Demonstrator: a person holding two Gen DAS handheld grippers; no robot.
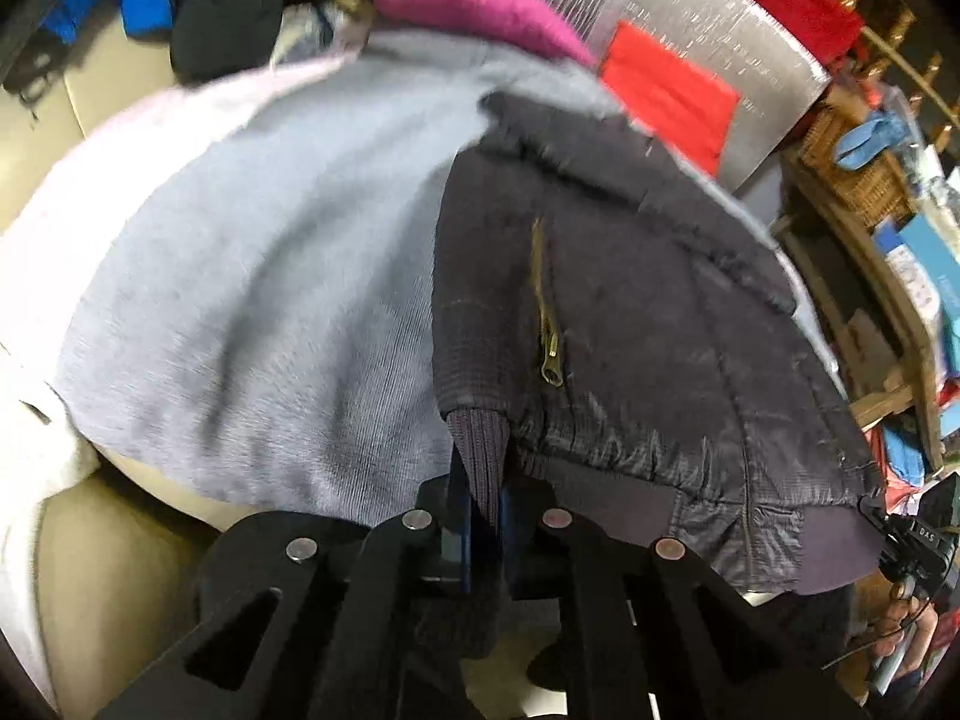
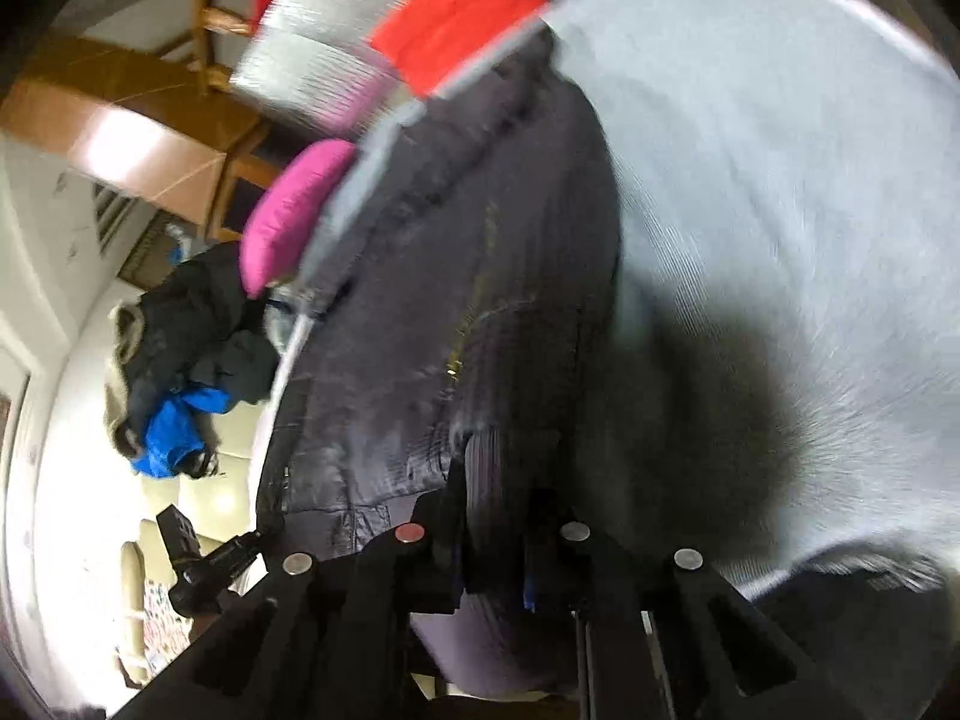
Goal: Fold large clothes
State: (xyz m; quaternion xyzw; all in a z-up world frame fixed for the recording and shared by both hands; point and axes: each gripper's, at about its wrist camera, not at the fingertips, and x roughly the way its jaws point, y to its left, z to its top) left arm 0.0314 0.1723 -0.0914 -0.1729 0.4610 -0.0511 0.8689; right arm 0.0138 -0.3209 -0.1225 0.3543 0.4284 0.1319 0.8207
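A dark navy jacket (image 1: 648, 312) with a brass zipper lies folded on a light grey cloth (image 1: 252, 300) spread over a beige couch. My left gripper (image 1: 477, 480) is shut on the jacket's ribbed cuff (image 1: 477, 444) at its lower left corner. In the right wrist view the same jacket (image 2: 420, 360) lies beside the grey cloth (image 2: 780, 240). My right gripper (image 2: 492, 510) is shut on the jacket's ribbed hem (image 2: 495, 468). The right gripper's body shows at the lower right of the left wrist view (image 1: 918, 540).
A pink garment (image 1: 474, 0) lies behind the jacket. Dark and blue clothes (image 2: 180, 372) are piled on the beige couch (image 1: 120, 540). A red cloth (image 1: 672, 96) lies on a silver mat (image 1: 708, 30). Wooden shelves (image 1: 870, 192) stand at the right.
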